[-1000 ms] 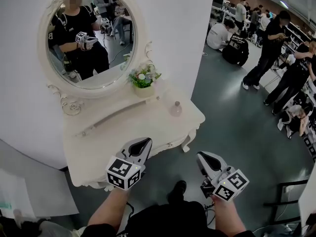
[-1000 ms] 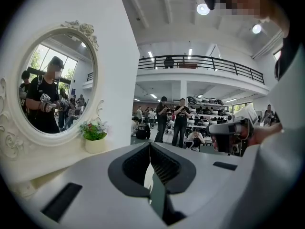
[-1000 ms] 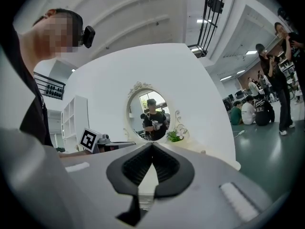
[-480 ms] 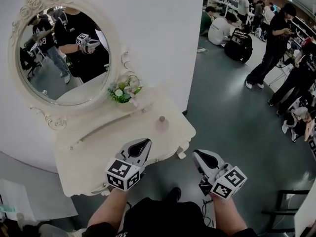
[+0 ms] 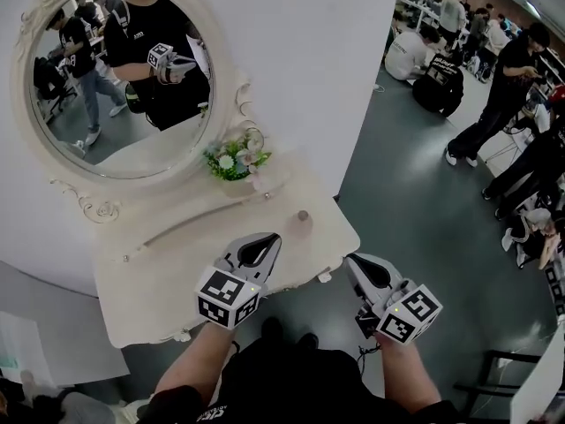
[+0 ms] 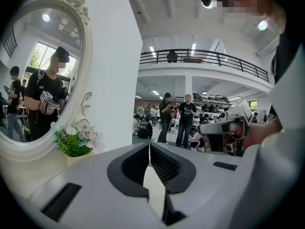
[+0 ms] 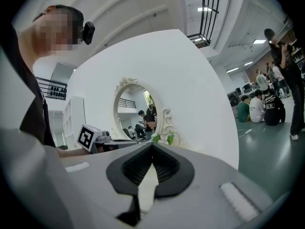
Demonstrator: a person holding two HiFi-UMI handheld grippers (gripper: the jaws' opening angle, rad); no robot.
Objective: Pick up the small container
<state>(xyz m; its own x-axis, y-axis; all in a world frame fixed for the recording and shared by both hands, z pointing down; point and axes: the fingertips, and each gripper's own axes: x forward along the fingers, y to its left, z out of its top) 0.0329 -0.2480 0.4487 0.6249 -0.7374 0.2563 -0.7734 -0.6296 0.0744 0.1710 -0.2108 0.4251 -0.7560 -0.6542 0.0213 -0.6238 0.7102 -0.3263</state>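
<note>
The small container (image 5: 303,223), a pale pink bottle with a round cap, stands near the right front corner of the white vanity table (image 5: 159,272). My left gripper (image 5: 272,239) hovers over the table's front edge, just left of and below the container, with its jaws shut on nothing. Off the table's right front corner, my right gripper (image 5: 353,261) is over the floor, also shut and empty. The left gripper view shows its closed tips (image 6: 149,143); the right gripper view shows its own (image 7: 152,145). The container is not visible in either gripper view.
A small pot of flowers (image 5: 234,162) sits at the back of the table under the oval mirror (image 5: 115,78). A white wall (image 5: 300,51) rises behind. Several people (image 5: 503,87) stand and sit on the grey floor to the right.
The head view has shifted, so the table and mirror sit a little further right and closer. Both grippers stay shut and hold about the same places at the table's front.
</note>
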